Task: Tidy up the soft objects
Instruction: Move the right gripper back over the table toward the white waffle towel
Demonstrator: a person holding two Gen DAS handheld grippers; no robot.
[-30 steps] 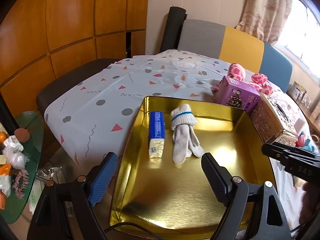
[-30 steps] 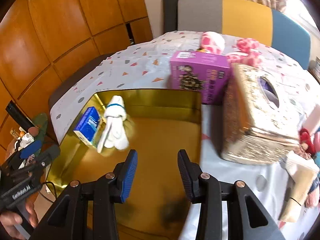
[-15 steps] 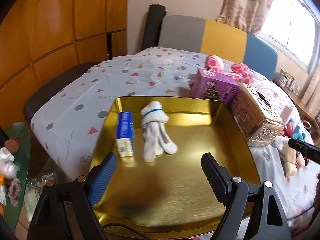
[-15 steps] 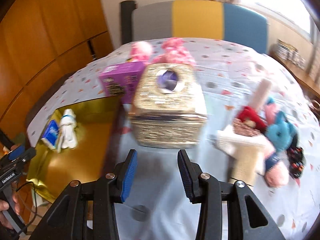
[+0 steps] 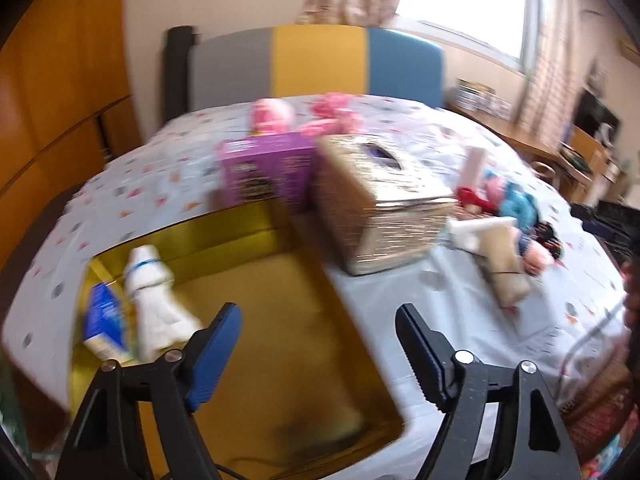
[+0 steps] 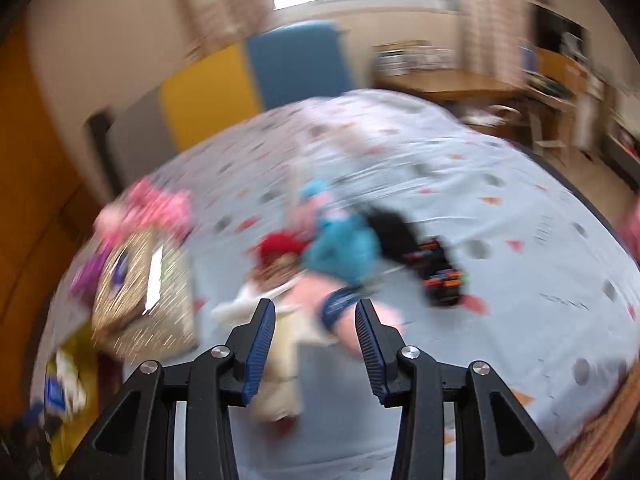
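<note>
Two items lay in the gold tray (image 5: 248,220): a rolled white sock (image 5: 150,294) and, just beside it against the left wall, a blue packet (image 5: 102,320). By that count the sorting was barely begun, since most of the tray floor was bare. Many soft things were left in a heap (image 6: 340,252) on the spotted tablecloth (image 6: 500,208), well apart from the tray: a teal piece, something red, a pink one, a black item with coloured flecks and a cream sock (image 5: 502,268). Blur hid which pieces touched.

Neither tool held anything. The right gripper (image 6: 315,334) was spread wide, nothing between its pads, just short of the pink and teal pieces. The left gripper (image 5: 318,344) hung wide apart above the tray's near half.

A glittery gold tissue box (image 5: 380,200) and a purple carton (image 5: 266,174) stood between heap and tray, so any carry probably had to pass in front of them. The cloth beyond the heap was bare, giving room on that side; the table edge was close on the near side.
</note>
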